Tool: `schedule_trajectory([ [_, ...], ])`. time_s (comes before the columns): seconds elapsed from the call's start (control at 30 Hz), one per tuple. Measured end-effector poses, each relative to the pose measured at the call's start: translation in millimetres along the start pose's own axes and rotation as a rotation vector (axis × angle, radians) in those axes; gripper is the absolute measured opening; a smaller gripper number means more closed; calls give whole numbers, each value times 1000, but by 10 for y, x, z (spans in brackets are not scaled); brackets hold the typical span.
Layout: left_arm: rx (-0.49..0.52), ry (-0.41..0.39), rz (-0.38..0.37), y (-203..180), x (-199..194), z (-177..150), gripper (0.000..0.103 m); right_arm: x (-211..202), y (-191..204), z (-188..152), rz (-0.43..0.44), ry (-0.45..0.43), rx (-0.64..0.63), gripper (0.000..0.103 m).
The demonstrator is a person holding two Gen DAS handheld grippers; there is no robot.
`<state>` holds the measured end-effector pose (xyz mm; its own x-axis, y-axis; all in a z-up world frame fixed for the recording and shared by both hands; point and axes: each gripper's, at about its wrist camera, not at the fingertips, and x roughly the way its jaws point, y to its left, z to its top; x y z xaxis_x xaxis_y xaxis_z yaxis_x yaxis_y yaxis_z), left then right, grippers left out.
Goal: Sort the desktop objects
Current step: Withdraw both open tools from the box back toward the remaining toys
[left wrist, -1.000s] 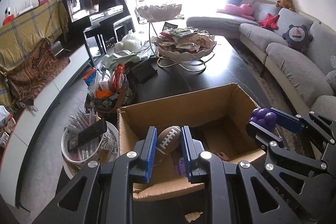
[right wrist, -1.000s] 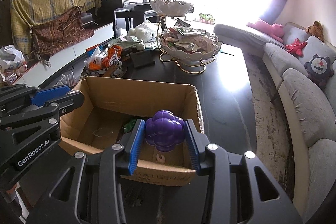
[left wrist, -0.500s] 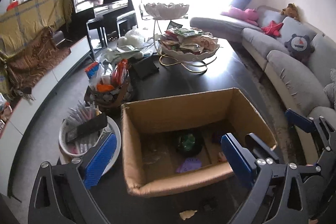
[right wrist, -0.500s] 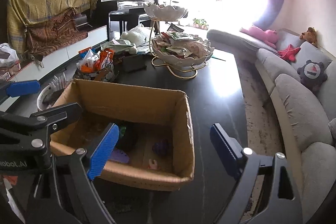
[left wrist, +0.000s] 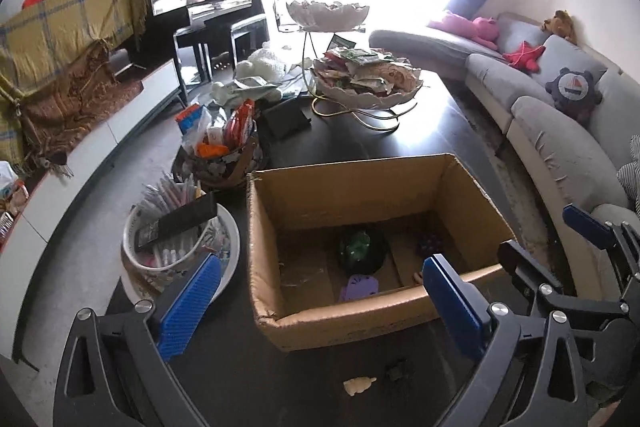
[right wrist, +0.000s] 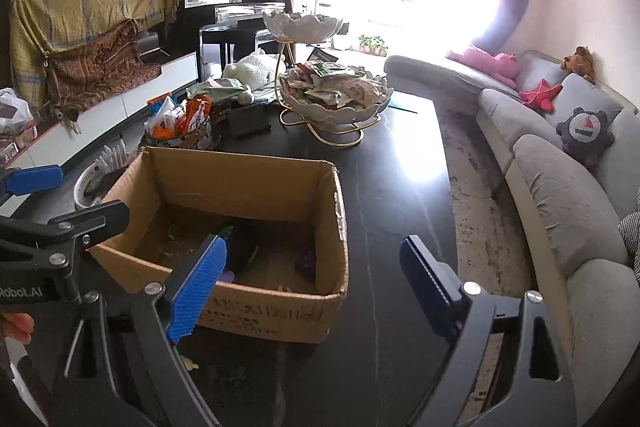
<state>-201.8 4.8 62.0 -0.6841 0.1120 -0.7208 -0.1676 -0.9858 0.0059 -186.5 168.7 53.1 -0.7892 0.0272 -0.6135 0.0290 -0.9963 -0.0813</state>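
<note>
Left wrist view: the left gripper [left wrist: 320, 301] gapes wide, holding nothing; the right gripper [right wrist: 314, 289] likewise (both empty). One cardboard box [left wrist: 360, 323] on the dark table [right wrist: 400, 195] holds one purple grape toy [left wrist: 430, 243] and one purple card [left wrist: 359, 285].

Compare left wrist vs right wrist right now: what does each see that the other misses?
Left wrist only: small cream scrap and dark scrap on the table in front of the box, plus the purple flat piece on the box floor in full.
Right wrist only: printed lettering on the box's near outer wall.
Both: open cardboard box on the dark table, tiered snack bowl behind it, left gripper and right gripper open and empty.
</note>
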Motion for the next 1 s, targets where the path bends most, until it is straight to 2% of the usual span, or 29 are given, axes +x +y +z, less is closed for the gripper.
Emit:
schedule_trajectory([
  [0.47, 3, 3, 7, 1, -136, -128, 101, -202, 1, -31, -1, -19, 30, 87],
  [0.67, 3, -18, 26, -15, -290, -217, 101, -316, 17, -82, -3, -26, 29, 87],
  [1.0, -30, -20, -20, -8, -475, -387, 101, -532, 32, -213, 16, -37, 46, 87],
])
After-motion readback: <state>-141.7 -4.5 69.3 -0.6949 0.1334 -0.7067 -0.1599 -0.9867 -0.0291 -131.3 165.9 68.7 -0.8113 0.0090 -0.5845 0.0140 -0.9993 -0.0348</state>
